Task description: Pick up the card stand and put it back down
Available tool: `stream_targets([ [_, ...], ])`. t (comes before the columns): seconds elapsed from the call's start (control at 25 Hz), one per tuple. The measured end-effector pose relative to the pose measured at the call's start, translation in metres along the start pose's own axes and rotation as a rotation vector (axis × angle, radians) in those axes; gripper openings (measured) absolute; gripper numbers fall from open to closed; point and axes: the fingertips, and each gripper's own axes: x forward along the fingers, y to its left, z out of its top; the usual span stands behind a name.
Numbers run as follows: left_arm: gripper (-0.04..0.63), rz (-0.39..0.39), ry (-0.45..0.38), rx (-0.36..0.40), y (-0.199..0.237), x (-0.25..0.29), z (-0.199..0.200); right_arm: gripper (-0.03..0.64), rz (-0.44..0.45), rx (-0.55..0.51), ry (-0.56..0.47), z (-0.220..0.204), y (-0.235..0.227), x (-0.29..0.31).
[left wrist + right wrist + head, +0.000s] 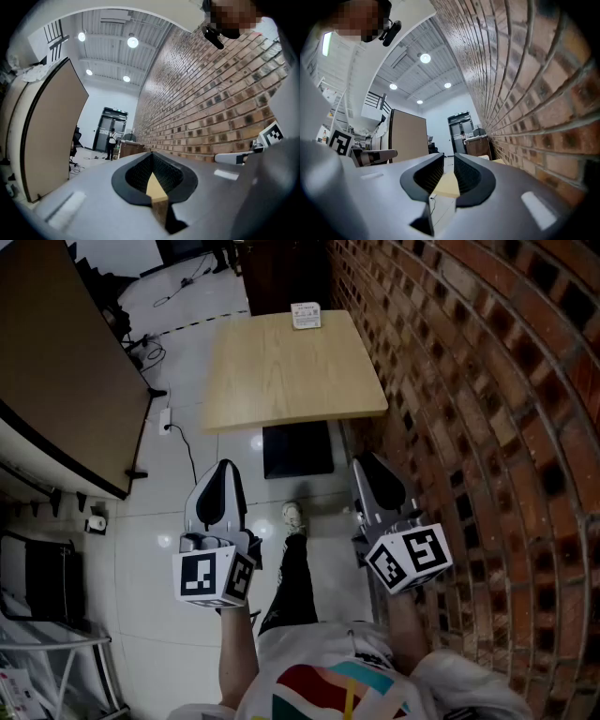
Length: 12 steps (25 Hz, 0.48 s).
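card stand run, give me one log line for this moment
phase: before pickup | card stand: far edge of table, untouched | left gripper: shut, empty | right gripper: nearly shut, empty

Wooden table [291, 371] beside brick wall [487, 381]; tan partition [56, 362] across tiled floor [150, 512].

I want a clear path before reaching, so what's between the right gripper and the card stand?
In the head view, a strip of floor, then bare tabletop lies between the right gripper and the card stand; nothing stands there.
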Motion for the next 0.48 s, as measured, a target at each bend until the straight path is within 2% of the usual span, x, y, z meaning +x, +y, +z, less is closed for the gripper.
stream_targets([
  [0.12,0.005,-0.002,0.043,-0.028,0.037,0.077,-0.030,0.041,0.005,0.026,0.040,-0.028,-0.028,0.077],
  [0.24,0.005,0.001,0.074,-0.039,0.079,0.179,-0.051,0.046,-0.001,0.007,0.062,-0.036,-0.069,0.176],
  [0.28,0.005,0.004,0.073,-0.037,0.095,0.217,-0.052,0.048,-0.002,-0.006,0.067,-0.034,-0.085,0.213],
  [0.36,0.005,0.001,0.056,-0.021,0.125,0.287,-0.045,0.105,-0.009,-0.030,0.068,-0.025,-0.111,0.280],
  [0.48,0.005,-0.015,0.032,0.009,0.157,0.373,-0.025,0.149,-0.074,-0.037,0.046,-0.008,-0.148,0.351],
])
